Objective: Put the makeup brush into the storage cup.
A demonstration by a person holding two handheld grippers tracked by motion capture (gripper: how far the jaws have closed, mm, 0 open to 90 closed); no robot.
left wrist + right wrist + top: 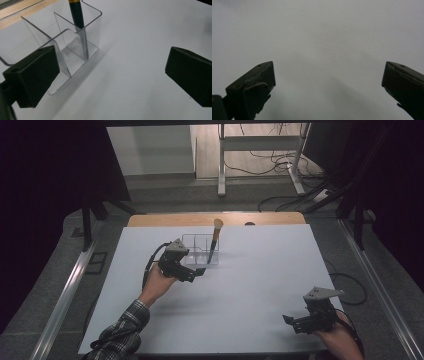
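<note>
White rectangular tabletop [260,290] spanning the work area, with a pale wooden strip [165,220] along its far edge. Toward the far middle, a clear plastic organiser with several upright compartments [197,251]; seen close in the left gripper view [75,47], walls transparent, divider panels meeting near the centre. Standing in the right-end compartment, tilted slightly, a makeup brush with a dark handle, gold ferrule and tan bristle head [215,240]; dark handle and gold band visible at the top of the left gripper view [75,13], lower end resting inside the compartment.

Left gripper [195,272] just beside the organiser's near right corner, jaws spread wide and empty, one jaw in front of the organiser wall, the other over bare table. Right gripper [295,322] well apart at the near right of the table, jaws likewise wide and empty above plain white surface [319,50].

Step in hand, as judged: brush placed in the organiser, left gripper clear of it. Next move: withdrawal toward the near edge without clipping the light organiser wall, or a fresh reach for the handle, needing jaws aligned across the slim shaft.
</note>
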